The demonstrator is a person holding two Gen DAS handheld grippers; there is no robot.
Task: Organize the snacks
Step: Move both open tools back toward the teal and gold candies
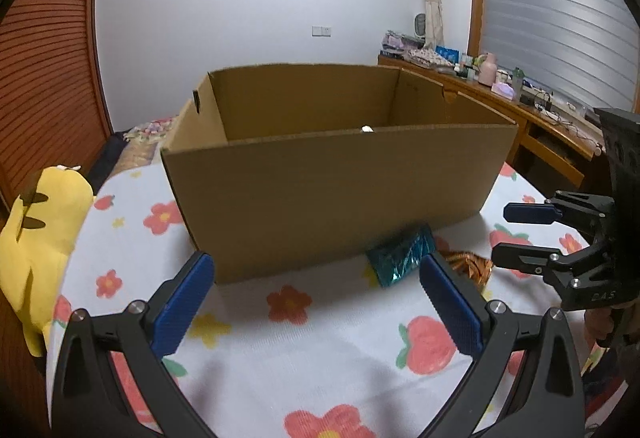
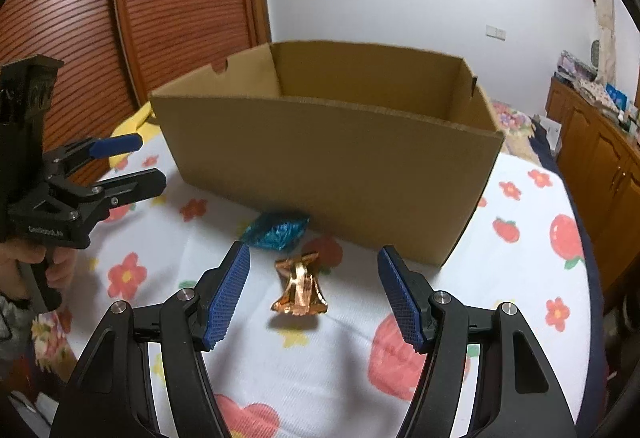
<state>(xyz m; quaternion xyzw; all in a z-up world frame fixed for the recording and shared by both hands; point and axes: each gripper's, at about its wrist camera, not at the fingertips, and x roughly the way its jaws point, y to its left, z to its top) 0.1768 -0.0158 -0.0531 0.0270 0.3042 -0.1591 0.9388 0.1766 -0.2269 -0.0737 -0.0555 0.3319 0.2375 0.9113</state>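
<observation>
Two snacks left on the bench, both right in front of the cardboard box (image 2: 328,173): a teal packet (image 2: 276,232) and a gold-wrapped one (image 2: 300,292). Can't see anything inside the box. My right gripper (image 2: 314,302) and left gripper (image 1: 316,306) both have jaws released, holding nothing.

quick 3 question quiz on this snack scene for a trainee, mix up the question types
1. True or false: the blue snack lies inside the box.
2. Which snack lies in front of the right tongs? A) blue snack B) gold snack C) neither
3. Fill in: both the left tongs and the right tongs are ____ (open/shut).

Key
1. False: it lies on the cloth, against the box's front wall.
2. B
3. open
</observation>
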